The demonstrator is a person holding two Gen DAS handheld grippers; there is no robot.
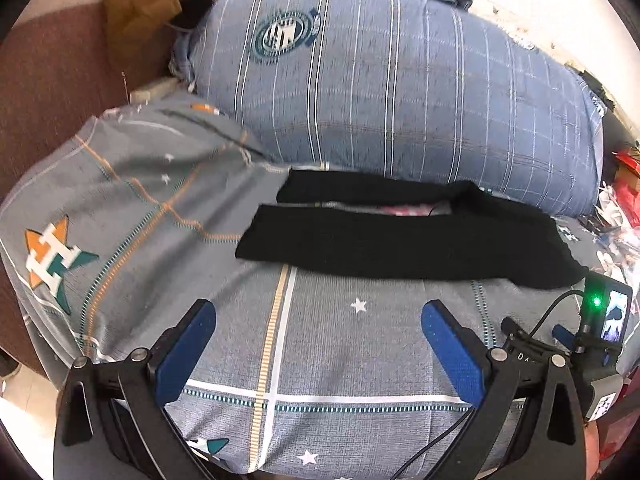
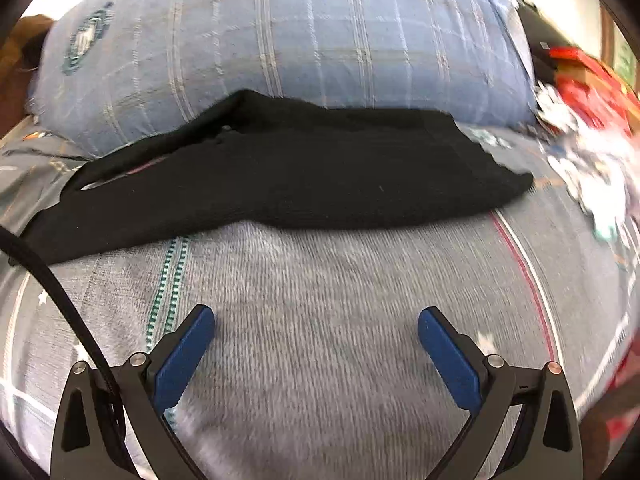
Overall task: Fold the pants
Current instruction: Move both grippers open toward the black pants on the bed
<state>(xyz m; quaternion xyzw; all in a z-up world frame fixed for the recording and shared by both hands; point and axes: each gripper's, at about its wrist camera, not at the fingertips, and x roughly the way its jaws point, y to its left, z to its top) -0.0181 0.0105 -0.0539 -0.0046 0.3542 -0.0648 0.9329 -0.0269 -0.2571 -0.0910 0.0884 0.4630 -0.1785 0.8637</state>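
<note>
Black pants (image 1: pixel 404 240) lie folded in a flat band on the grey patterned bed sheet (image 1: pixel 320 344), just in front of a big blue striped pillow. In the right wrist view the pants (image 2: pixel 288 176) stretch across the middle. My left gripper (image 1: pixel 319 310) is open and empty, held over the sheet short of the pants' near edge. My right gripper (image 2: pixel 316 316) is open and empty too, also over bare sheet (image 2: pixel 320 288) short of the pants. The right gripper's body (image 1: pixel 592 340) shows at the right edge of the left wrist view.
The blue striped pillow (image 1: pixel 392 88) blocks the far side behind the pants. A brown jacket (image 1: pixel 140 8) lies on a reddish headboard at the far left. Red and white clutter (image 2: pixel 588 120) sits to the right of the bed. A black cable (image 2: pixel 60 292) crosses the left side.
</note>
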